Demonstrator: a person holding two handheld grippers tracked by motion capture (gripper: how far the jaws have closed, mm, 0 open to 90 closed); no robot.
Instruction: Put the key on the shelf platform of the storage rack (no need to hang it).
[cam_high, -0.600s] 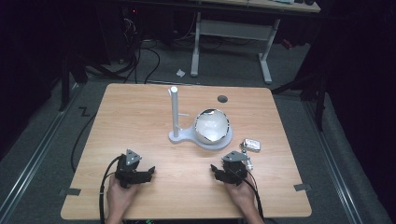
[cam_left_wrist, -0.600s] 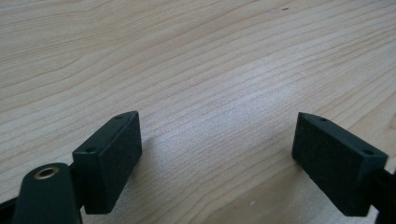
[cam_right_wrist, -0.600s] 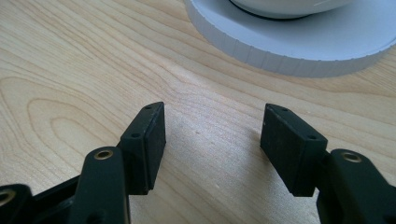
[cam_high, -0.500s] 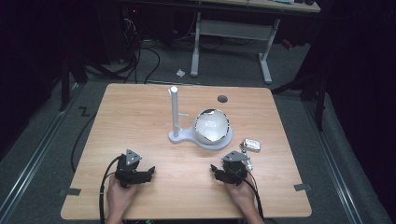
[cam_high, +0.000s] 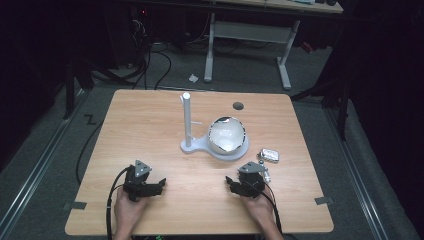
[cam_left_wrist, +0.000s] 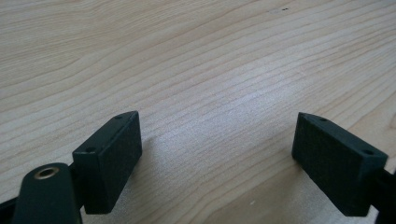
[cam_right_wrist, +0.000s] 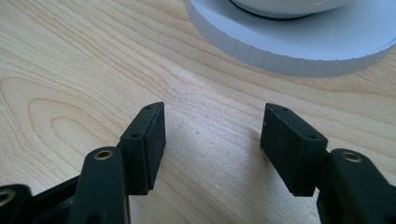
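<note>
A white stand (cam_high: 192, 145) with an upright post (cam_high: 186, 117) sits mid-table, and a white bowl (cam_high: 226, 135) rests on its round base (cam_right_wrist: 299, 42). A small silver object (cam_high: 270, 155) lies to the right of the base. My left gripper (cam_high: 159, 184) rests low on the wood near the front left, held by a hand; its jaws stand wide open with bare wood between them (cam_left_wrist: 217, 154). My right gripper (cam_high: 231, 183) rests near the front right, just short of the stand's base; its jaws are open and nothing is between them (cam_right_wrist: 212, 144).
The wooden table (cam_high: 150, 125) has a dark round hole (cam_high: 238, 106) near its far edge. Cables trail from both grippers over the front edge. Beyond the table are dark floor, cables and a white desk frame (cam_high: 250, 35).
</note>
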